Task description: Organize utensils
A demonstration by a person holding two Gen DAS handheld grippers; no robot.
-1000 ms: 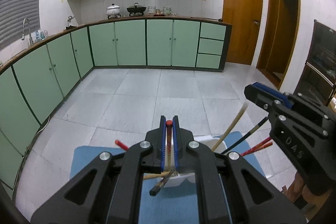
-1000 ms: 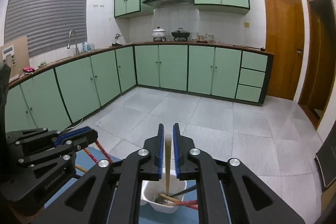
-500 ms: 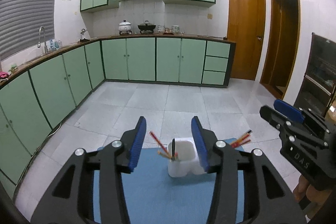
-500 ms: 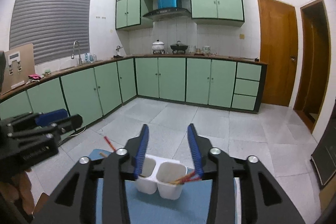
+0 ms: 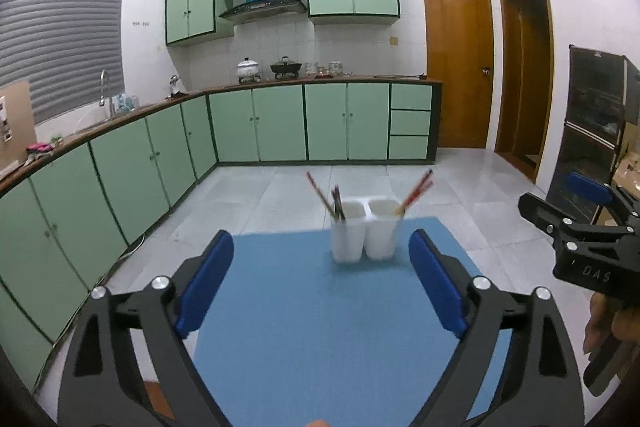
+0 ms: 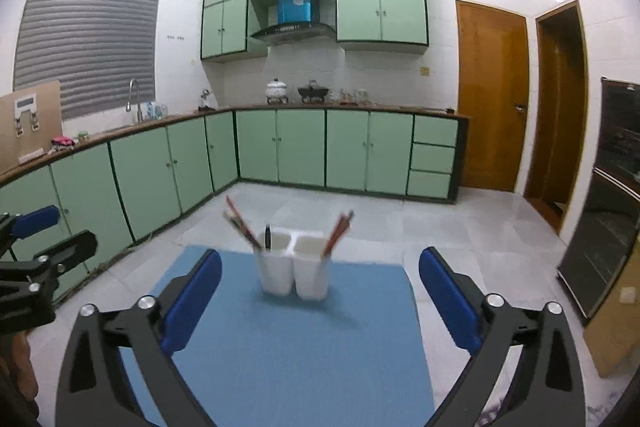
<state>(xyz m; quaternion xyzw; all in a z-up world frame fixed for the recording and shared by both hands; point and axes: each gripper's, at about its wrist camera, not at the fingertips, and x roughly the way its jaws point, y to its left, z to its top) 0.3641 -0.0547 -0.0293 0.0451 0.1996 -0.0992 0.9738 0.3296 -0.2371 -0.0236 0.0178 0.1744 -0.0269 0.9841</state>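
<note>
A white two-cup utensil holder (image 5: pixel 364 235) stands at the far end of a blue mat (image 5: pixel 320 339); it also shows in the right wrist view (image 6: pixel 294 269). Its left cup holds red, wooden and black chopsticks (image 5: pixel 326 197). Its right cup holds red chopsticks (image 5: pixel 416 189). My left gripper (image 5: pixel 320 283) is open and empty, held back from the holder. My right gripper (image 6: pixel 320 297) is open and empty too, also held back. The right gripper shows at the right edge of the left wrist view (image 5: pixel 580 239).
The blue mat (image 6: pixel 280 347) covers a small table with floor tiles beyond its edges. Green cabinets (image 5: pixel 280 123) line the back and left walls. A dark glass-fronted cabinet (image 6: pixel 608 195) stands to the right, next to wooden doors (image 5: pixel 458 63).
Both grippers let go of their chopsticks into the cups, opened wide and drew back and up from the holder. The chopsticks now stand in the cups.
</note>
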